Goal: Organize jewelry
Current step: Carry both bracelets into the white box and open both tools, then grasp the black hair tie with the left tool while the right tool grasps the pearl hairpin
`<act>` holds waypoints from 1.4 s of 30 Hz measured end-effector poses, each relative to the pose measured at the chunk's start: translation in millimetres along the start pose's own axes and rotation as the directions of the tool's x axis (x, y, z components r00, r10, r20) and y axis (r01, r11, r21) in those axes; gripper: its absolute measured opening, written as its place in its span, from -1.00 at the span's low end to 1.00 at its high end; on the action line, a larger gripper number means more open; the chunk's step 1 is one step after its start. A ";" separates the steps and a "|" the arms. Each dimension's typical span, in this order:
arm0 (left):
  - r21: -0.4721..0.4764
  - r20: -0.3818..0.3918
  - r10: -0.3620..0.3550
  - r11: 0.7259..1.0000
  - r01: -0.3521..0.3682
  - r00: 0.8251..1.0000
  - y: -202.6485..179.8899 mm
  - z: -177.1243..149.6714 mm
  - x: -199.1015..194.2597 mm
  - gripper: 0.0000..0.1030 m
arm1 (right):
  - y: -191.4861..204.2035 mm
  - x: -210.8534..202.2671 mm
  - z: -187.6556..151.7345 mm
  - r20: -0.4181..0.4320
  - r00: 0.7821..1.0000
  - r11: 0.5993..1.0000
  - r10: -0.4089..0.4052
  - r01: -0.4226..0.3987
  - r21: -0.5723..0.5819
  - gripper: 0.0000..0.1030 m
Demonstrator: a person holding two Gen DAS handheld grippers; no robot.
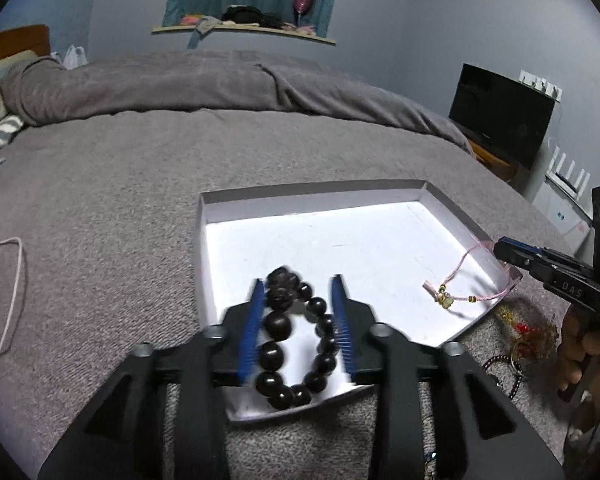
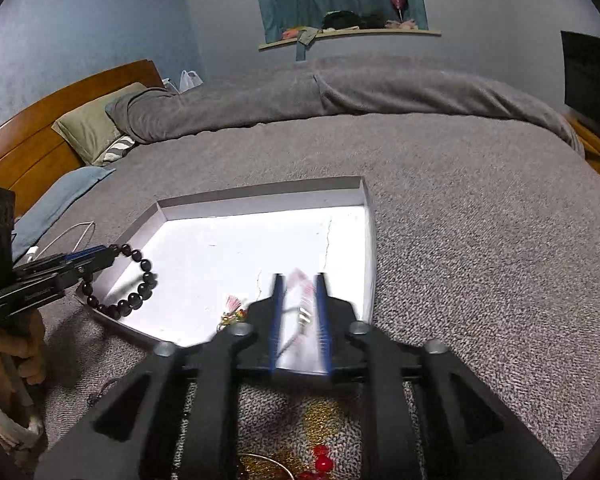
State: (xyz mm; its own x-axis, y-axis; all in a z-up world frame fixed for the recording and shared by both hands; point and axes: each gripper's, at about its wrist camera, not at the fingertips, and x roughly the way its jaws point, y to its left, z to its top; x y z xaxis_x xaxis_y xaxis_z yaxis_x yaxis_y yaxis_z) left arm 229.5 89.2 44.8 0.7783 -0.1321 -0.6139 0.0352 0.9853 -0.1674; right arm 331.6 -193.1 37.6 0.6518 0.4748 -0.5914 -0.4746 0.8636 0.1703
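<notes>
Over the near-left corner of the white tray (image 1: pixel 432 200), the left gripper (image 1: pixel 298 286) hangs the dark bead bracelet (image 1: pixel 296 336) between parted fingers. At the tray's right edge, the right gripper (image 2: pixel 298 284) pinches the pink cord bracelet (image 1: pixel 460 292). Gold-and-red jewelry (image 1: pixel 528 332) lies just outside on the grey blanket (image 1: pixel 120 200).

Your dark wooden bead bracelet (image 1: pixel 296 340) hangs as a loop over the near left corner of the shallow white box (image 1: pixel 452 204), which rests on the bed. Your pink cord bracelet (image 1: pixel 456 294) with small gold charms trails over the box's right wall, its charm end on the floor inside.
</notes>
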 end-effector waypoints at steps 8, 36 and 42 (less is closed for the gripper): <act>0.028 0.061 -0.006 1.000 0.004 0.998 -5.2 -8.4 -34.4 0.42 | -7.2 -23.3 -4.4 0.044 0.999 1.000 -0.009 0.008 0.018 -0.19; 0.178 -0.033 -0.223 0.958 0.226 0.974 -61.7 -65.2 -57.3 0.53 | -25.7 -84.2 -85.6 0.004 0.997 0.994 0.077 -0.077 0.080 0.09; 0.225 -0.053 -0.242 0.942 0.247 0.969 -76.5 -72.3 -53.8 0.53 | -16.1 -74.8 -83.2 -0.022 0.994 0.993 0.104 -0.103 0.057 0.09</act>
State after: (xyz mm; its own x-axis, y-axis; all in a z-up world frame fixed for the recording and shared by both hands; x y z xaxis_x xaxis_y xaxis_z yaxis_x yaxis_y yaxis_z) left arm 139.6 13.1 34.9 0.7125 -0.3719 -0.5949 0.3670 0.9203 -0.1358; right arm 241.2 -256.6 13.6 0.5856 0.5583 -0.5877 -0.5044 0.8185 0.2749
